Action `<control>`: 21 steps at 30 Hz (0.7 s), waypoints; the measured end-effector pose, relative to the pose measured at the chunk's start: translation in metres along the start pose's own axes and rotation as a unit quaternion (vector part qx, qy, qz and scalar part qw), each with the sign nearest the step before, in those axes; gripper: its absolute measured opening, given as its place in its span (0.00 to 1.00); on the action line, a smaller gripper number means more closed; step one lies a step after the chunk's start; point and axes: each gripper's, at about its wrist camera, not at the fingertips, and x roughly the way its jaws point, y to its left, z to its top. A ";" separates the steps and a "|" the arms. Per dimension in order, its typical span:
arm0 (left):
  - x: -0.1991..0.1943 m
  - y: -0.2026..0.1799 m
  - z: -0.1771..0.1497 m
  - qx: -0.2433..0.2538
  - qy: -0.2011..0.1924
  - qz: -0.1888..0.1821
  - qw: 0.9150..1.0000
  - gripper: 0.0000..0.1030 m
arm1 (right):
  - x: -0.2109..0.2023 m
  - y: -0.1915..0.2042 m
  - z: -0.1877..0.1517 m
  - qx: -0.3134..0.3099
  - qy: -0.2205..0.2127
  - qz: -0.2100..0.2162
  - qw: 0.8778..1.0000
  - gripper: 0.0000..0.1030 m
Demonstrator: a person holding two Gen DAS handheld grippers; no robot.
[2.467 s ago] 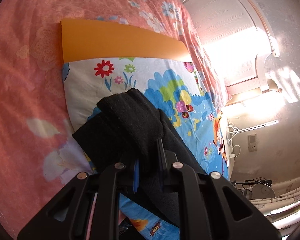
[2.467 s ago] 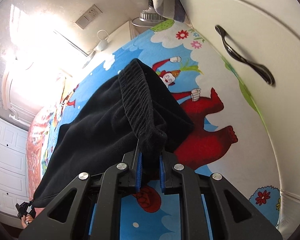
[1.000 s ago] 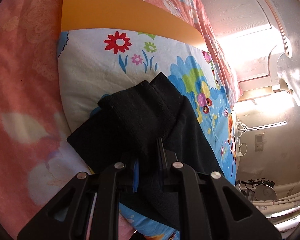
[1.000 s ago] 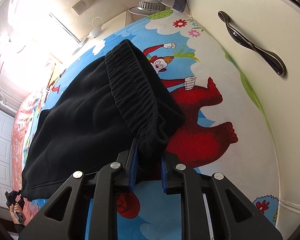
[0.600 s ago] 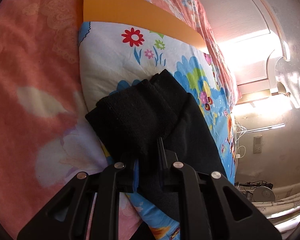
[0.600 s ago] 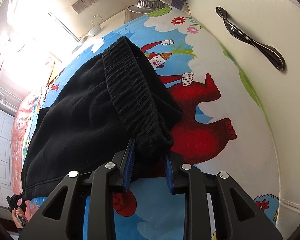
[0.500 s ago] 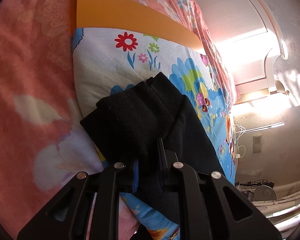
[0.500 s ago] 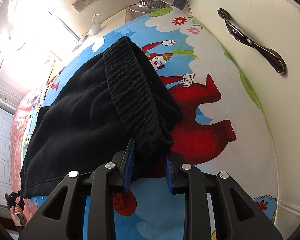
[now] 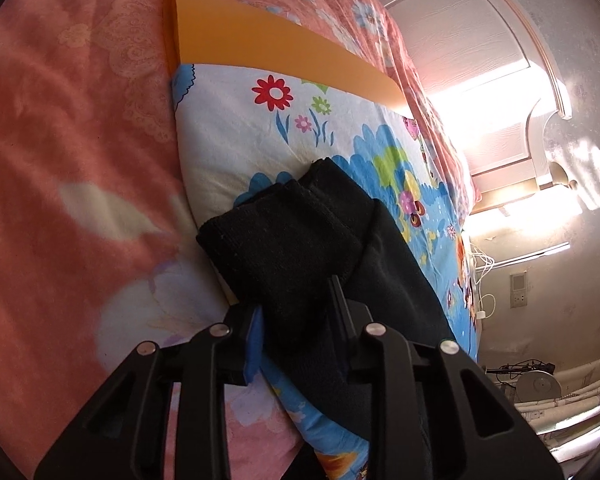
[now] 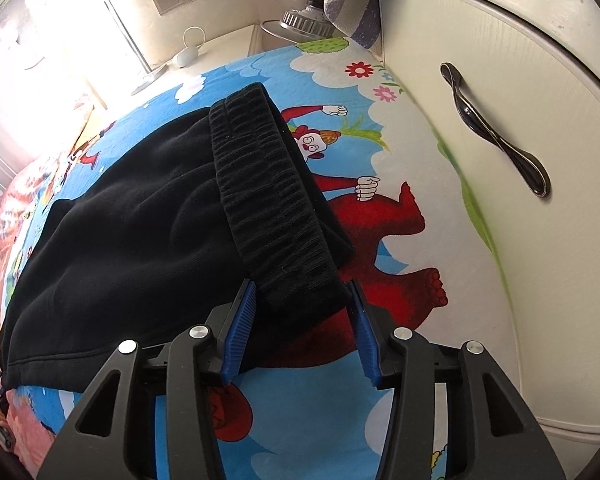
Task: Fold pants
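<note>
Setting the black fleece pants [image 10: 140, 232] down flat on the cartoon-print bed sheet [image 10: 400, 152].
The right tongs [image 10: 302, 320] are opening, waistband loose between them; the left tongs [image 9: 296, 320] clench the cuffs and should let go only once the cloth lies smooth.

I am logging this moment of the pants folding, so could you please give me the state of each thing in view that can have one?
black pants: laid flat on the cartoon sheet, ribbed waistband end doubled over.
left gripper: shut on the pants' cuff end.
right gripper: jaws opening, waistband between them, pads clear of it.
cartoon sheet: spread flat under the pants.
orange board: lying flat, partly under the sheet.
cupboard door: closed.
</note>
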 end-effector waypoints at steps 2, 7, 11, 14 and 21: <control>-0.007 -0.021 0.006 0.050 -0.015 0.024 0.998 0.05 | 0.002 -0.001 -0.001 0.003 -0.004 -0.006 1.000 0.45; 0.002 -0.023 0.011 0.061 -0.018 0.051 0.997 0.05 | 0.002 0.000 -0.002 -0.002 -0.008 -0.010 1.000 0.45; 0.015 -0.005 0.008 0.034 -0.007 0.042 0.999 0.05 | -0.008 0.009 0.002 -0.027 -0.031 -0.010 0.999 0.28; -0.004 -0.022 0.007 0.065 -0.038 0.032 0.997 0.05 | -0.030 0.013 0.012 -0.032 -0.075 0.014 0.997 0.18; 0.006 -0.008 0.005 0.043 -0.033 0.051 0.997 0.16 | -0.018 -0.014 0.010 0.017 -0.036 -0.025 0.999 0.40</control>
